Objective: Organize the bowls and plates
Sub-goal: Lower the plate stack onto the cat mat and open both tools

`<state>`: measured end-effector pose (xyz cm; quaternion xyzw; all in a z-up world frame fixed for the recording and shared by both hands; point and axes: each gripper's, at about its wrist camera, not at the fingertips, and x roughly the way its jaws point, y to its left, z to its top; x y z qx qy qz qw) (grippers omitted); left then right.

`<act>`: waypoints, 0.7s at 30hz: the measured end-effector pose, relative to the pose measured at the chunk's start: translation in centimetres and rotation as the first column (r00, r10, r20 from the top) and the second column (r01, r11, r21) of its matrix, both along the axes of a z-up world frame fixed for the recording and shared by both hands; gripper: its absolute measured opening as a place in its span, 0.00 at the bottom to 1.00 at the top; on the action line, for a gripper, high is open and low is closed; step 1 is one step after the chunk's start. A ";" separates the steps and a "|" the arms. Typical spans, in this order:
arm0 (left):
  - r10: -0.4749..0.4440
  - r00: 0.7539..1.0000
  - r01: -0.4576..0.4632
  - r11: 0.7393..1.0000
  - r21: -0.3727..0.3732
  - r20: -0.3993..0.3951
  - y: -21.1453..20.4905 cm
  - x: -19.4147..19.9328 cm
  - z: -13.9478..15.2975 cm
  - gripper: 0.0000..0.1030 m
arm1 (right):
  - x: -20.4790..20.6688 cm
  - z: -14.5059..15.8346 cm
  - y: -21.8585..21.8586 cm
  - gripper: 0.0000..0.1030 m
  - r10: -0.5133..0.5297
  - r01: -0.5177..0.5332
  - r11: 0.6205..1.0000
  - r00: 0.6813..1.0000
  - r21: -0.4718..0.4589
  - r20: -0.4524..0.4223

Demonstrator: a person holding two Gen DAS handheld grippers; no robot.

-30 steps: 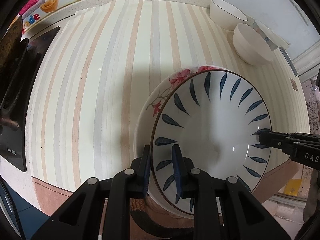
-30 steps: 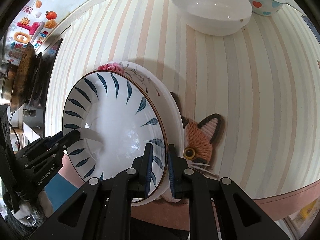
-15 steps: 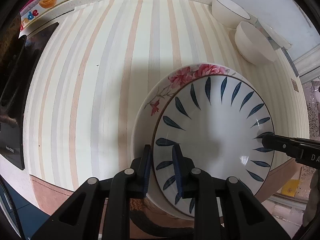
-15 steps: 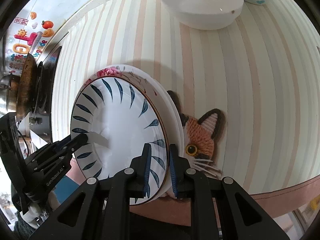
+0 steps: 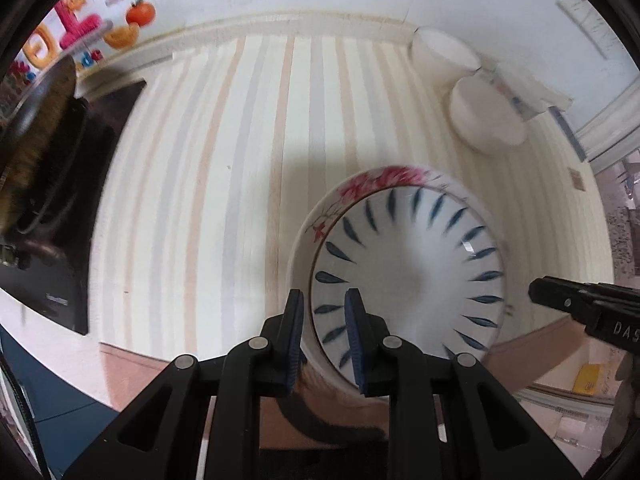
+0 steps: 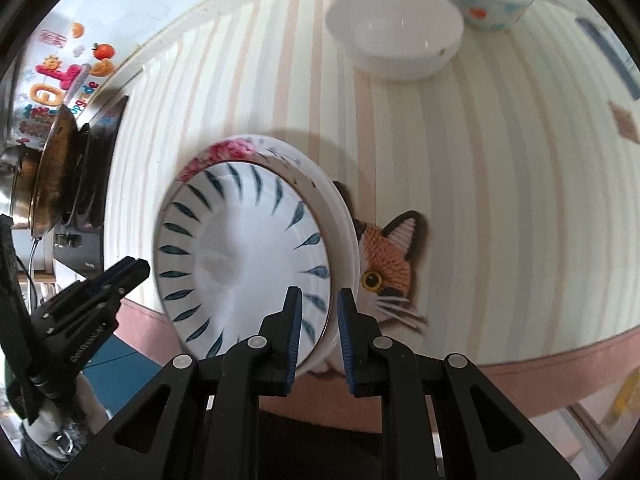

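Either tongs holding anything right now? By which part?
Cannot tell. Left tongs and right tongs each frame the plate stack rim in their own view, but each tip looks clear of it from the other's.

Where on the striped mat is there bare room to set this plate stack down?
Widest bare patch: striped mat between the black stovetop and the plate stack. A smaller one lies right of the cat trivet, below the white bowl. The back right corner is crowded with bowls.

Floral plate (image 5: 384, 178) mostly hidden beneath blue-leaf plate (image 5: 404, 276); cat mat (image 6: 394, 264) half covered.
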<state>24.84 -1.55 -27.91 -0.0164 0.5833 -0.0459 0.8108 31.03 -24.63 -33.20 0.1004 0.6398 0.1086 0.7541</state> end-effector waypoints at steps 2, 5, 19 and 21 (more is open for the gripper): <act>-0.015 1.000 0.015 1.000 -0.013 0.027 0.0 -1.1 1.9 0.24 | -1.1 1.8 0.3 0.33 0.003 -0.002 1.000 1.000 -0.006 0.026; -0.032 0.997 0.034 0.999 -0.036 0.065 -0.5 -2.3 4.3 0.43 | -3.3 4.8 0.8 0.52 -0.005 0.005 1.000 0.997 0.000 0.075; -0.051 0.990 0.063 0.994 -0.090 0.130 0.5 -7.1 10.6 0.66 | -11.7 14.0 1.9 0.74 -0.041 0.036 0.999 0.976 0.025 0.214; -0.049 0.991 0.062 0.993 -0.103 0.125 0.5 -7.4 10.7 0.66 | -12.3 14.3 1.8 0.74 -0.050 0.043 0.998 0.976 0.035 0.211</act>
